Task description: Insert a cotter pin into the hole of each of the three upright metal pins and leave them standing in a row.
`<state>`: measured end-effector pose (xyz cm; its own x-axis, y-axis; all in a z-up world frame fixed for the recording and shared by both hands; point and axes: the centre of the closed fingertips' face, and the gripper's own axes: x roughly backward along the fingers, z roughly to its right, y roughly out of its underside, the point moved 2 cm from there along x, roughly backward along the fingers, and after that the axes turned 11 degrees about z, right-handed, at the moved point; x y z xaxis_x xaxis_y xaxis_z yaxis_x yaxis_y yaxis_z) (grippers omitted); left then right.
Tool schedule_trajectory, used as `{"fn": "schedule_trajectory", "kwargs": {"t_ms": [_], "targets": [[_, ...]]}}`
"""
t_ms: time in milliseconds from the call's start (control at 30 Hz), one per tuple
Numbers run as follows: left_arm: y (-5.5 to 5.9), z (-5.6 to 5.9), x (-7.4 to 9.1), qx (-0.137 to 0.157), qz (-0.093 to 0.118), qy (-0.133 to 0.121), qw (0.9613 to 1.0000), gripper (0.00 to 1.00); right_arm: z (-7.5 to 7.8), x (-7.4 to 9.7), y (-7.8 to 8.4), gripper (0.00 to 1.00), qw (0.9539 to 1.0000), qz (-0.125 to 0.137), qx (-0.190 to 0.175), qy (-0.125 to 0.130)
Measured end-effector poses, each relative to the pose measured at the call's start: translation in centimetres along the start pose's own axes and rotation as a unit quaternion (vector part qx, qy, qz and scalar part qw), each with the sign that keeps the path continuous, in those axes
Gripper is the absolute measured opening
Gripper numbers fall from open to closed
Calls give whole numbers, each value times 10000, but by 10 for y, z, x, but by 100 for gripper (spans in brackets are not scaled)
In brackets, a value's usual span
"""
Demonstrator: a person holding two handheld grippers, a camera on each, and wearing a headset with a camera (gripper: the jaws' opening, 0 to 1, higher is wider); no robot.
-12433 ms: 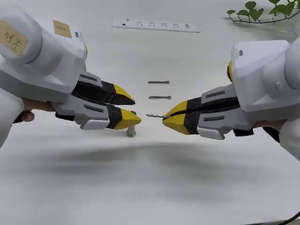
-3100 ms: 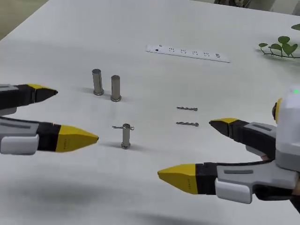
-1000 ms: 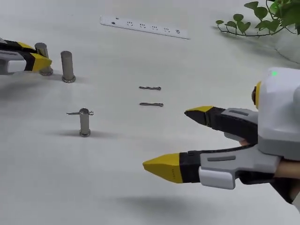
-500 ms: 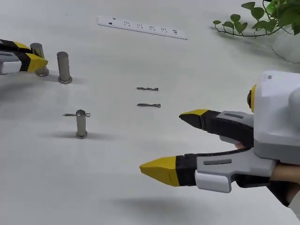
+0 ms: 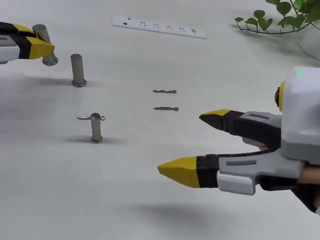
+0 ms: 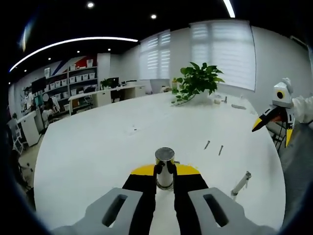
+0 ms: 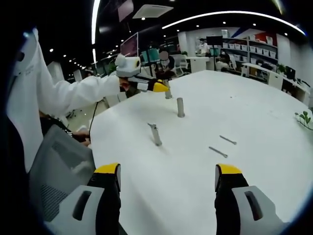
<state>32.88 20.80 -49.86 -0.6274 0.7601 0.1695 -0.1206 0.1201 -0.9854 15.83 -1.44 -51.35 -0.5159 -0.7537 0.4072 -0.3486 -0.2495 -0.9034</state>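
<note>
White table (image 5: 150,200). Left gripper (image 6: 165,172) clamped on metal pin (image 6: 165,157), far left. Right gripper (image 5: 180,143) spread wide. Second bare pin (image 5: 77,70), cottered pin (image 5: 96,129) upright nearby; two cotter pins (image 5: 165,91) loose mid-table.

the left tool (image 6: 165,171) and right tool (image 5: 180,142) each have black jaws tipped in yellow, pale grey side plates with slotted recesses, and white boxy housings. a small green light (image 5: 300,73) glows on the right housing. the person wears a white sleeve (image 7: 83,93).
</note>
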Motion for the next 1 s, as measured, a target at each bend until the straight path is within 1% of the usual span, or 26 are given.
{"fn": "schedule_trajectory", "kwargs": {"t_ms": [67, 133, 167, 200, 233, 267, 300, 367, 400, 433, 467, 500, 533, 567, 600, 633, 700, 767, 867, 933, 967, 1000], "targets": [[-18, 14, 3, -71, 141, 130, 9998, 9, 1, 2, -2, 77, 10000, 58, 12, 7], [-30, 25, 4, -128, 236, 278, 9993, 9, 3, 4, -3, 77, 9999, 113, 16, 18], [-38, 34, 5, -159, 285, 398, 9987, 9, 3, 5, -4, 77, 9999, 150, 21, 23], [-43, 40, 5, -136, 281, 467, 9984, 8, 3, 6, -5, 77, 9999, 161, 20, 26], [-50, 49, 5, -203, 308, 549, 9978, 8, 3, 7, -6, 77, 9998, 199, 22, 32], [-52, 52, 5, -237, 317, 583, 9975, 8, 2, 8, -7, 77, 9997, 223, 29, 26], [-60, 64, 4, -318, 356, 705, 9964, 8, 2, 9, -8, 77, 9997, 252, 31, 17], [-68, 77, 2, -366, 430, 843, 9948, 8, 4, 10, -8, 77, 9996, 292, 36, 20], [-71, 83, 1, -327, 489, 904, 9942, 8, 3, 10, -8, 77, 9995, 305, 36, 16], [-77, 93, 0, -115, 623, 1029, 9927, 8, 1, 11, -9, 77, 9995, 325, 41, 5], [-81, 100, -1, -60, 688, 1096, 9916, 9, 0, 12, -10, 77, 9994, 342, 45, -3], [-84, 107, -2, -74, 728, 1131, 9909, 9, -1, 13, -12, 77, 9993, 383, 51, -12], [-84, 110, -2, -81, 741, 1146, 9906, 9, -2, 14, -12, 77, 9992, 402, 51, -17], [-87, 117, -4, -82, 776, 1181, 9899, 9, -4, 15, -14, 77, 9989, 466, 34, -32], [-88, 122, -5, -82, 786, 1212, 9895, 9, -5, 15, -14, 77, 9988, 478, 29, -35], [-89, 130, -7, -109, 820, 1288, 9882, 9, -7, 16, -14, 77, 9987, 510, 2, -59], [-89, 142, -10, -2, 857, 1428, 9860, 9, -9, 17, -14, 77, 9985, 534, -9, -86], [-87, 152, -13, -26, 865, 1522, 9846, 9, -8, 17, -13, 78, 9985, 540, -22, -86], [-79, 166, -19, -57, 765, 1666, 9830, 9, -8, 21, -10, 78, 9984, 556, -60, -64], [-70, 174, -24, 32, 671, 1745, 9824, 9, -6, 23, -8, 79, 9984, 560, -110, -18], [-64, 180, -26, 31, 589, 1785, 9822, 9, -6, 24, -7, 80, 9984, 560, -123, -7], [-61, 184, -27, 17, 571, 1800, 9820, 9, -6, 25, -6, 80, 9983, 561, -131, 1]]}}
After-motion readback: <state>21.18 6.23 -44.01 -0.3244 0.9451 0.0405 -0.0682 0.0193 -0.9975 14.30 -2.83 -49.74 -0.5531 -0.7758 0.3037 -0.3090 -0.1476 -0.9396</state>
